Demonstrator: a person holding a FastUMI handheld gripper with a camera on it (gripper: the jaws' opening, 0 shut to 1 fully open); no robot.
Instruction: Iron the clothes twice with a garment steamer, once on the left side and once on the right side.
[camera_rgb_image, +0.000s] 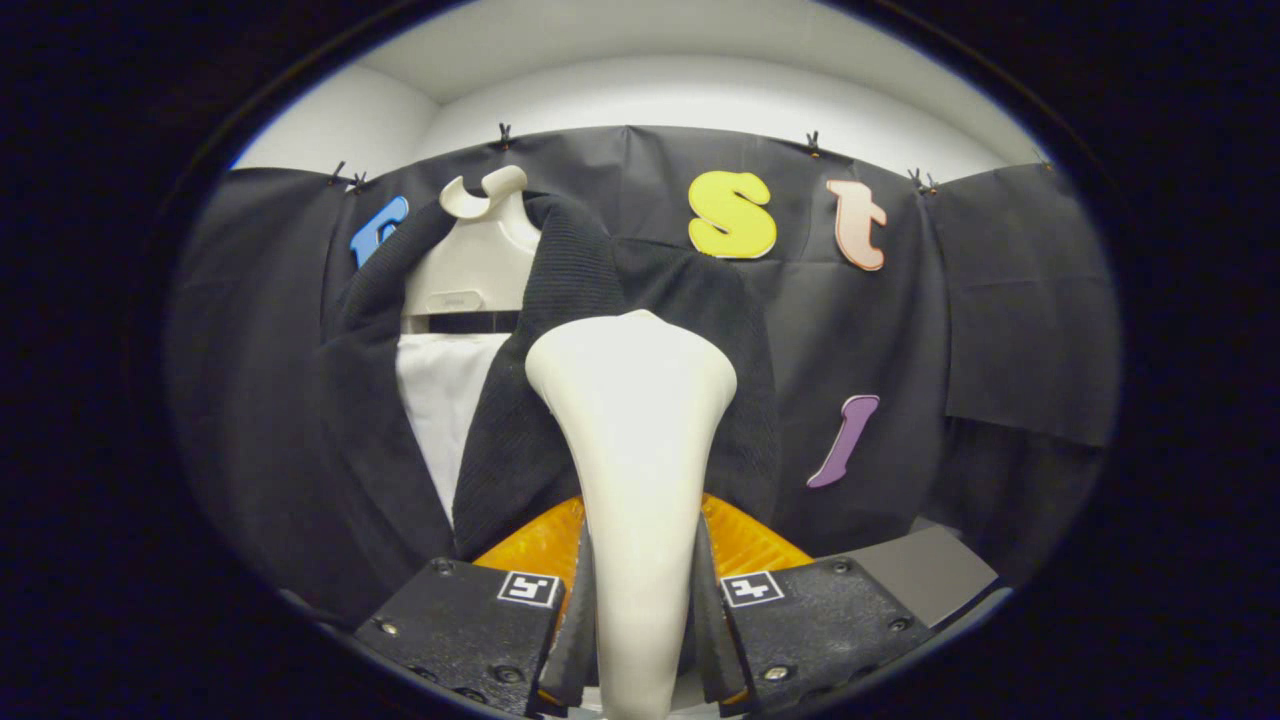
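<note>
A cream garment steamer (632, 420) stands upright between my fingers, its wide head up and its narrow handle running down between them. My gripper (640, 620) is shut on the steamer's handle, with both fingers (575, 630) pressing on its sides. Just beyond the steamer head hangs a black ribbed cardigan (520, 430) on a cream hanger form (480, 250). The steamer head sits in front of the cardigan's right front panel, near its upper part. A white cloth (440, 400) shows in the cardigan's open front, left of the steamer.
A grey table surface (920, 575) shows beyond the right finger. The black booth wall hangs behind the cardigan, and a white wall rises above it.
</note>
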